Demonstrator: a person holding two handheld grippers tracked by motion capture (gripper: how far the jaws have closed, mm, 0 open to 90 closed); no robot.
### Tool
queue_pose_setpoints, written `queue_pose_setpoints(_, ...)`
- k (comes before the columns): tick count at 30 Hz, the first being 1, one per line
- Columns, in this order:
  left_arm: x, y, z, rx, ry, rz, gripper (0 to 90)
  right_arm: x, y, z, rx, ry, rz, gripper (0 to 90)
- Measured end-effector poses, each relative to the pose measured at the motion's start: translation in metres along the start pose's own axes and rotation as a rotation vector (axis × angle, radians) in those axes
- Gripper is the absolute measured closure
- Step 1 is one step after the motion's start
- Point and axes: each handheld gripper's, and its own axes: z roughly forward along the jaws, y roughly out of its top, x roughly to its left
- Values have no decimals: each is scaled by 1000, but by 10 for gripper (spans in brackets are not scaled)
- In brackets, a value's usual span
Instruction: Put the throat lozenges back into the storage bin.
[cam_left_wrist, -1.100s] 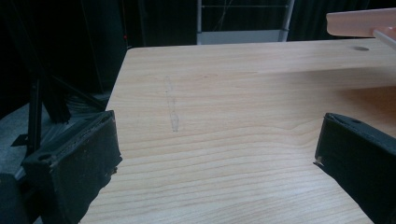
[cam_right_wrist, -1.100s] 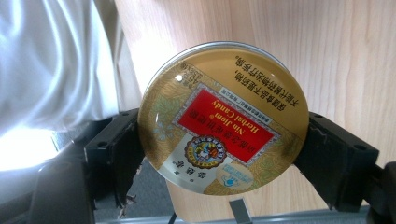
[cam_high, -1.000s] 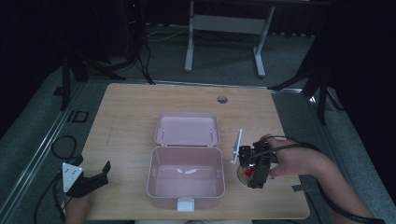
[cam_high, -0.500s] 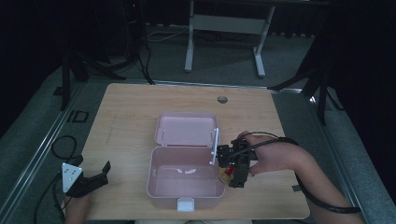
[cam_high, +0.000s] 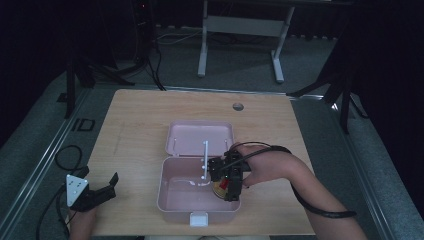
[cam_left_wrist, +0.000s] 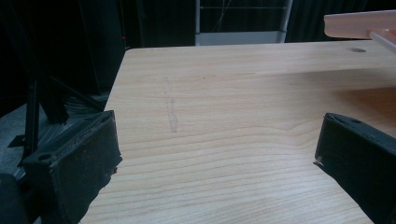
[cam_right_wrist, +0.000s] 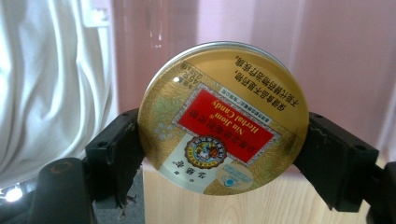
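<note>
Right gripper view: tin (cam_right_wrist: 224, 119) between jaws.

Round gold candy tin (cam_right_wrist: 223, 122), red label, held on edge over open pink box (cam_high: 172, 202)

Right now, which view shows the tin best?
The right gripper view: the tin is close up between that gripper's jaws, its label readable. The high view shows it as a small gold spot under the right gripper, over the pink box.
</note>
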Motion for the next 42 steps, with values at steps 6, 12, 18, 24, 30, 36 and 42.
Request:
queue_pose_setpoints(6,0,0,0,0,-2,-1,2,-9,8,23,33,11,3,199)
queue_pose_setpoints(12,0,0,0,-2,-4,-1,2,-18,12,55,74,36,17,199)
queue_pose_setpoints(18,0,0,0,0,-4,-2,2,-20,13,73,100,44,10,199)
queue_pose_setpoints(24,0,0,0,1,-4,-2,2,-20,16,83,118,49,2,198)
queue_pose_setpoints(30,0,0,0,0,-6,-2,2,-23,19,95,160,55,27,198)
queue_pose_setpoints(36,0,0,0,-1,-9,1,2,-25,19,101,178,48,32,197)
queue_pose_setpoints(42,0,0,0,-3,-10,0,2,-24,18,101,170,62,25,182)
